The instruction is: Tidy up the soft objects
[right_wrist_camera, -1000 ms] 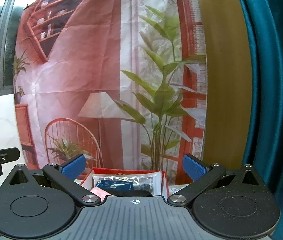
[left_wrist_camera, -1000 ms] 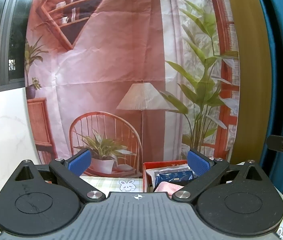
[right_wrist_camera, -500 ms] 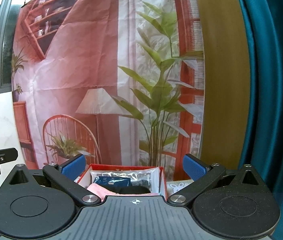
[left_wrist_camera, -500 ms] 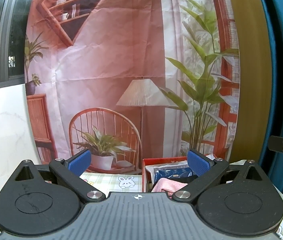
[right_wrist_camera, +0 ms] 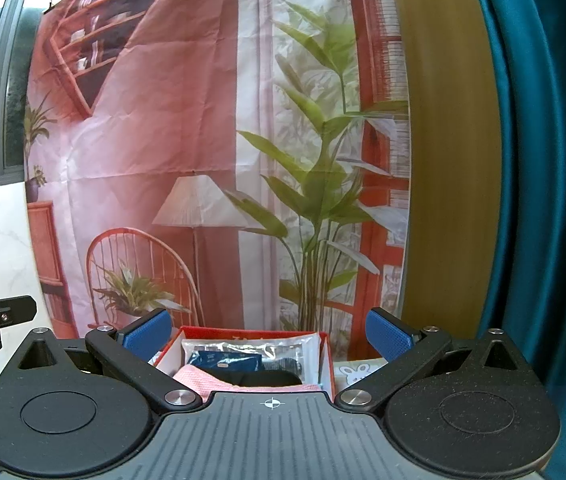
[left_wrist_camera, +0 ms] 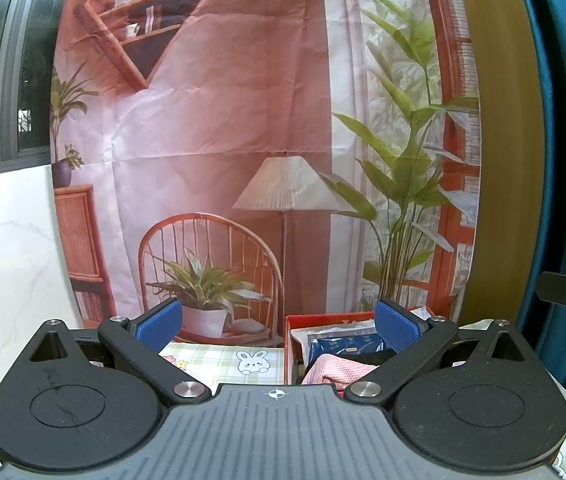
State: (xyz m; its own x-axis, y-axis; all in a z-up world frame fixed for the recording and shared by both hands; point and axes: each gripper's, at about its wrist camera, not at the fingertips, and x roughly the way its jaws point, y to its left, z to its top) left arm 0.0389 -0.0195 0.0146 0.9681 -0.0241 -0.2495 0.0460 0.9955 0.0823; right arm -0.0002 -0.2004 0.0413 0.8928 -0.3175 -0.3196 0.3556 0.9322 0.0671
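Both my grippers, left and right, hover with fingers spread, holding nothing. Red box ahead gathers pink cloth and packets, likely for tidiness.

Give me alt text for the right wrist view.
The right claw is open and empty, aimed at a red box holding a pink cloth, a dark blue packet and a black item. Behind hangs a printed room backdrop; teal curtain at right.

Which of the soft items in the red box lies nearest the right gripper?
The pink cloth: it lies at the near end of the red box, while the dark blue packet sits farther back.
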